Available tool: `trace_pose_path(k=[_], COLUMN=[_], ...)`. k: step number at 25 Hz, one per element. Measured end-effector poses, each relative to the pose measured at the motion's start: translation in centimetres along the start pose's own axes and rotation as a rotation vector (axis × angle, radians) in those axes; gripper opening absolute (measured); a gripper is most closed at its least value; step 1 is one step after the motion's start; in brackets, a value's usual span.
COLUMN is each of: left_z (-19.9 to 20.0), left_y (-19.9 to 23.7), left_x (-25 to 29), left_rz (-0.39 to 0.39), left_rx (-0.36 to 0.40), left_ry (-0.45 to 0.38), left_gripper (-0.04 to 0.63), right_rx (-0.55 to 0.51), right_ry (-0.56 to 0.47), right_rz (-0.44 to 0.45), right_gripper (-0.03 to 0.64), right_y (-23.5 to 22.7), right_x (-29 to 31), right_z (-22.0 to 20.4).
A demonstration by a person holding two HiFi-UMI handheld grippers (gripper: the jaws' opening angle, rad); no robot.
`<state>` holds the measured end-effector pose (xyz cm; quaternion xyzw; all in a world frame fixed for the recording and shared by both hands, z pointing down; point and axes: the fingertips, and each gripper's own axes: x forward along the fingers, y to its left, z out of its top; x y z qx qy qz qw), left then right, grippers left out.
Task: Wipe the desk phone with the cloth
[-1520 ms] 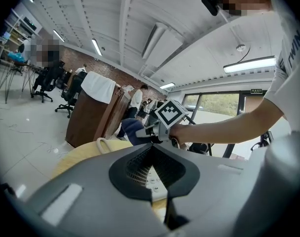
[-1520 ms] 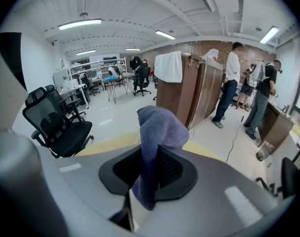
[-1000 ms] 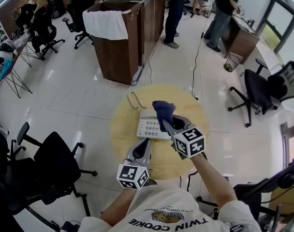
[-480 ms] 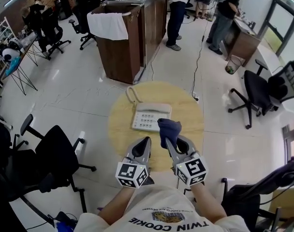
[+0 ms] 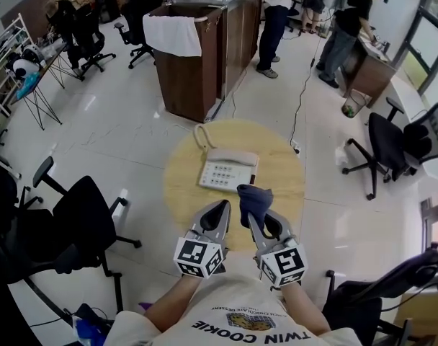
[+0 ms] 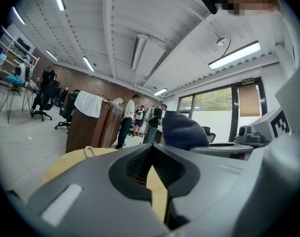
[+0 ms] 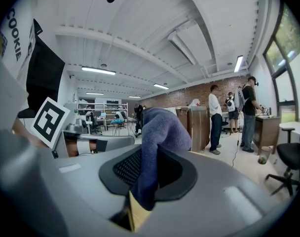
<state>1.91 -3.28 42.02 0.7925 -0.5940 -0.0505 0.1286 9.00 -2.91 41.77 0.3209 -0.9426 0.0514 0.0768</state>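
A white desk phone (image 5: 228, 170) with a coiled cord (image 5: 200, 137) lies on the far half of the round yellow table (image 5: 276, 175). My right gripper (image 5: 252, 218) is shut on a dark blue cloth (image 5: 253, 199), which bunches up above its jaws over the table's near part, apart from the phone. In the right gripper view the cloth (image 7: 157, 132) fills the gap between the jaws. My left gripper (image 5: 222, 207) hovers beside it at the left, shut and holding nothing; its jaws meet at the tips (image 6: 152, 153). The cloth (image 6: 183, 130) shows at its right.
A black office chair (image 5: 78, 225) stands left of the table and another (image 5: 395, 139) to the right. A brown wooden counter (image 5: 197, 56) with a white towel (image 5: 173, 34) stands beyond. People stand at the back. A cable (image 5: 300, 85) runs across the floor.
My right gripper has pulled back from over the phone toward me with the cloth still in it. The left gripper has stayed low at the table's near edge.
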Motion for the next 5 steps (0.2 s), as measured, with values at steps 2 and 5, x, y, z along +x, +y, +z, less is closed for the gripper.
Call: trace_pose_path(k=[2,5], left_z=[0.11,0.22], left_y=[-0.03,-0.19], left_x=[0.06,0.19], left_rz=[-0.004,-0.012], left_rx=[0.002,0.005], left_ry=[-0.002,-0.005], left_gripper=[-0.008,-0.008], right_rx=[-0.009,-0.013], right_ry=[-0.001,-0.001], right_rz=[-0.004,-0.011], right_gripper=[0.061,0.061], right_y=[0.28,0.44], right_x=[-0.1,-0.27], right_z=[-0.01,-0.07])
